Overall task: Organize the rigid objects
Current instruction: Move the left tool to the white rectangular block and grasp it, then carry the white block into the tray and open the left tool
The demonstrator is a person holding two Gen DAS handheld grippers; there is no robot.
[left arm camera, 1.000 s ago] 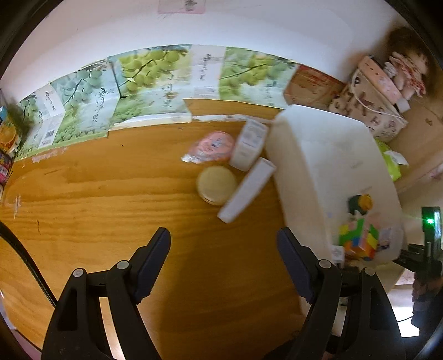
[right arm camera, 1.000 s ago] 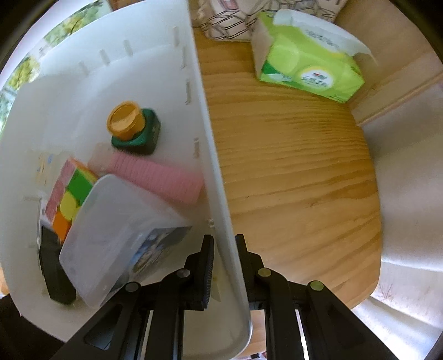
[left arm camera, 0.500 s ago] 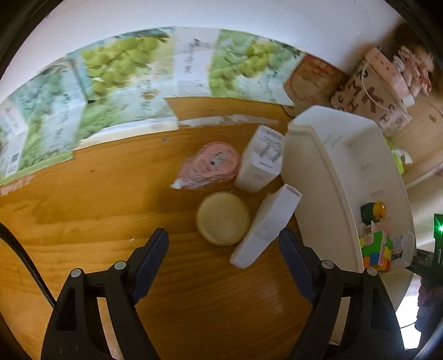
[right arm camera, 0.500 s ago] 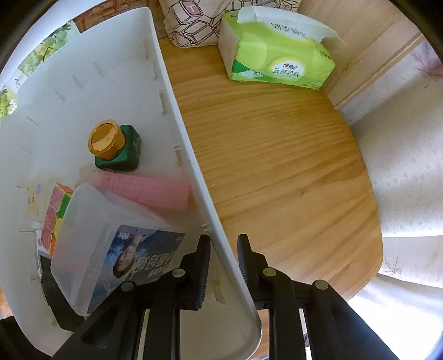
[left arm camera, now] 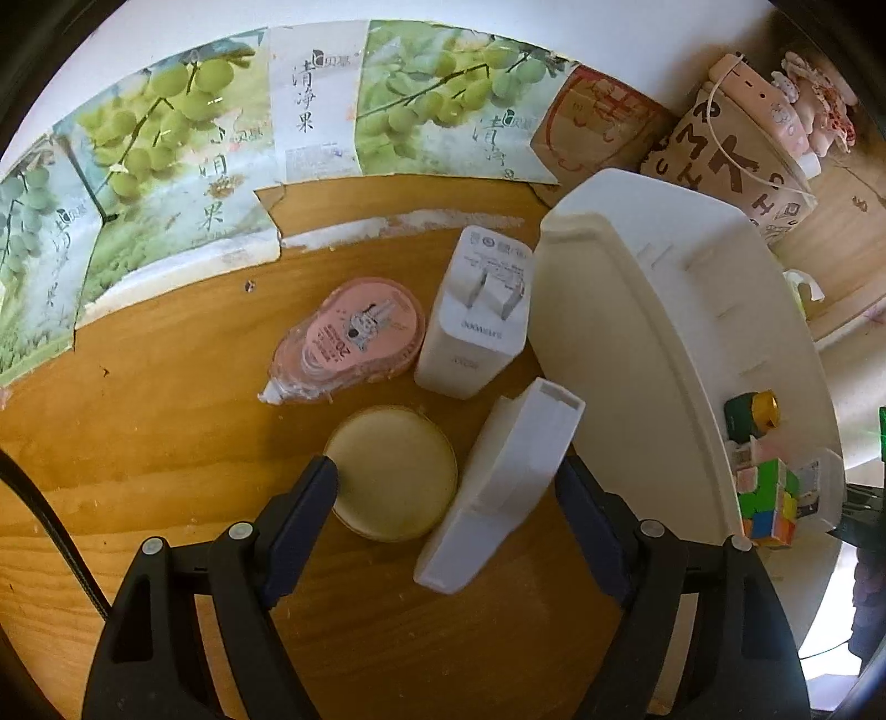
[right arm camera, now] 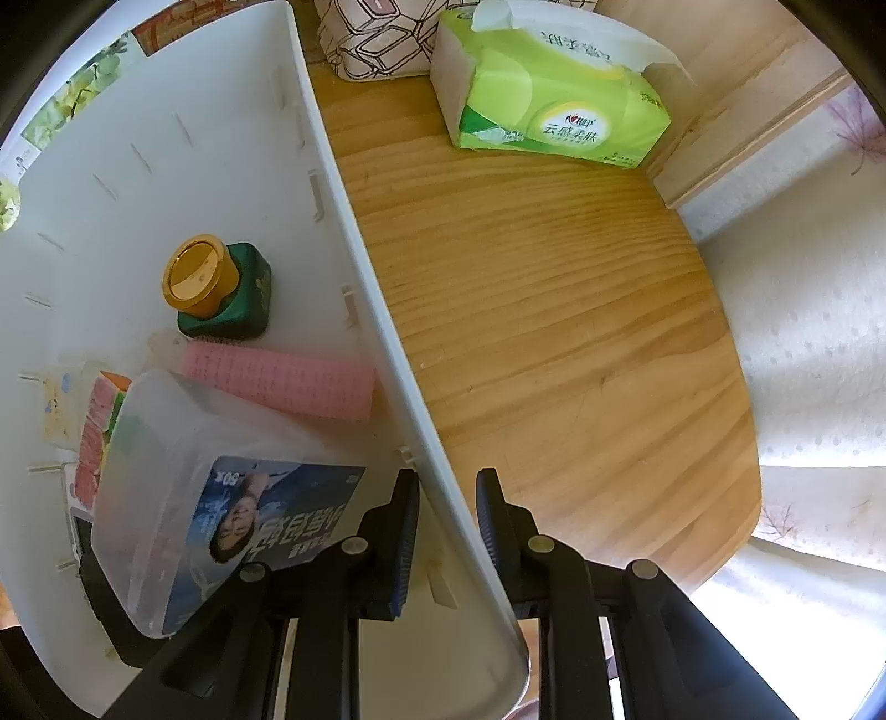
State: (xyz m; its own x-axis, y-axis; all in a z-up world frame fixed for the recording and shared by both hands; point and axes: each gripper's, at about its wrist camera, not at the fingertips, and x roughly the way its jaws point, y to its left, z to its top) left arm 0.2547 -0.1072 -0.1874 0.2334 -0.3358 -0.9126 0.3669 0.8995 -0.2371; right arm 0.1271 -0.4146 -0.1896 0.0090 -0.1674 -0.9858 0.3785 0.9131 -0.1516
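Left claw [left arm camera: 446, 487]: wide apart, nothing gripped; the round tin [left arm camera: 394, 479] and the long white case [left arm camera: 501, 493] both lie between its fingers, the tin at the left finger's tip.
Right claw [right arm camera: 446, 498]: narrow, one finger on each side of the bin wall [right arm camera: 354, 266]; its jaws have just been opening a little, and a small gap shows beside the wall, so no press on it.
Loose things on the surface [left arm camera: 166, 443]: pink tape dispenser [left arm camera: 354, 338] beyond the tin; white charger [left arm camera: 476, 315] just beside it, prongs up, close to the bin's outer side.
In the way: the case lies slantwise, its far end near the charger and the bin, just beside the tin.
Bin [left arm camera: 637, 310]: white, at the right of the loose things.
Bin contents: green bottle with gold cap [right arm camera: 221, 288], pink roller [right arm camera: 282, 382], clear box [right arm camera: 194, 498] leaning over a colour cube [right arm camera: 99, 426], and something dark under them.
Beyond the bin: green tissue pack [right arm camera: 548, 94] and a patterned bag [right arm camera: 376, 44] on the surface.
Back edge: grape-printed cartons [left arm camera: 183, 160] standing along the wall.
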